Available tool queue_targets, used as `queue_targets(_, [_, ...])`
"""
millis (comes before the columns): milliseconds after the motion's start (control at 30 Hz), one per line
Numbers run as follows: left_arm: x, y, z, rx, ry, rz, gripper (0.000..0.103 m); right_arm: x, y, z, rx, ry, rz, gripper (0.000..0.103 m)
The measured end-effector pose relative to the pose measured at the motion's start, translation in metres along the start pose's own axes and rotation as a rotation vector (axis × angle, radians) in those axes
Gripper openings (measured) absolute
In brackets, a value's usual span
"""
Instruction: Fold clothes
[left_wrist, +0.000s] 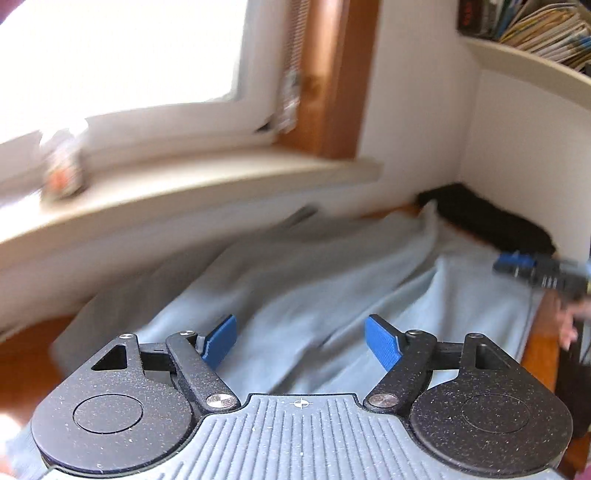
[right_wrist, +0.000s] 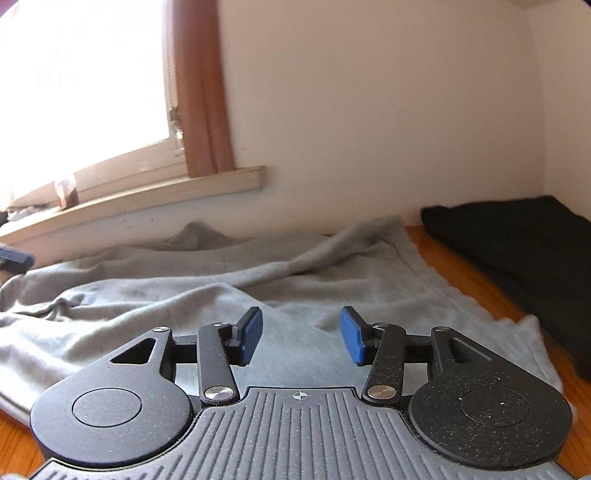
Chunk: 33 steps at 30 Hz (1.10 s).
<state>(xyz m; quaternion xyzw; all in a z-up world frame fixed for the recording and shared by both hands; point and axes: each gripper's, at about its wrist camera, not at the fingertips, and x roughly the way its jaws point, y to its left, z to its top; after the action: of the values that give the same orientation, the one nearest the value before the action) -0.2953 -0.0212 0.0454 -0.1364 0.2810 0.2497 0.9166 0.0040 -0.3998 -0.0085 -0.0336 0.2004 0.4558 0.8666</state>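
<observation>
Step in hand, by judgement: a release between folds. The light grey soft knit garment (right_wrist: 229, 295) lies rumpled across the orange-brown wooden tabletop (right_wrist: 480, 273), ridges running toward 1 o'clock, and neither tool holds it.

Far left, at 9 o'clock in the right wrist view, a blue fingertip of the left gripper (left_wrist: 300, 341) pokes in over the cloth edge. In its own view its blue pads (left_wrist: 221, 341) stand wide apart, nothing between, angled down over the garment's near portion; the picture is smeared.

Centre: right gripper (right_wrist: 301, 336), jaws partly apart and empty, nosing low and near level above the cloth.

Right, at 2 o'clock: a folded black fabric pile (right_wrist: 517, 236) sits in the wall corner, just beside the grey garment.

Next move likely calls for picking a fresh edge or corner with each tool, closing on a single layer, then drawing it flat.
</observation>
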Motion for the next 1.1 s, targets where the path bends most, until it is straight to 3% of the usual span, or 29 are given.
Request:
queue_targets(167, [-0.018,0.028,-0.036,-0.021,0.07,0.046,0.079,0.023,0.007,0.003,0.006,0.061,0.021,0.051])
queue_targets(333, [-0.042,0.024,-0.048,0.008,0.019,0.08,0.078,0.022,0.005,0.002,0.022,0.063,0.026,0.051])
queue_targets(533, [-0.037,-0.015,-0.042,0.089,0.009,-0.002,0.059,0.027,0.016,0.002,-0.042,0.092,0.016,0.051])
queue_targets(733, [-0.007,-0.056,-0.038,0.162,0.058,-0.081,0.059,0.03,0.003,0.003,0.03,0.117,0.052,0.051])
queue_targets(833, [0.002,-0.063,-0.041,0.168,0.077,-0.091,0.059,0.028,0.016,0.007,-0.03,0.116,0.063,0.051])
queue_targets(967, [0.009,-0.064,-0.043,0.169,0.095,-0.086,0.059,0.032,0.049,0.019,-0.096,0.123,0.173,0.051])
queue_targets(1100, [0.008,-0.063,-0.049,0.169,0.102,-0.086,0.059,0.056,0.081,0.025,-0.158,0.233,0.283,0.05])
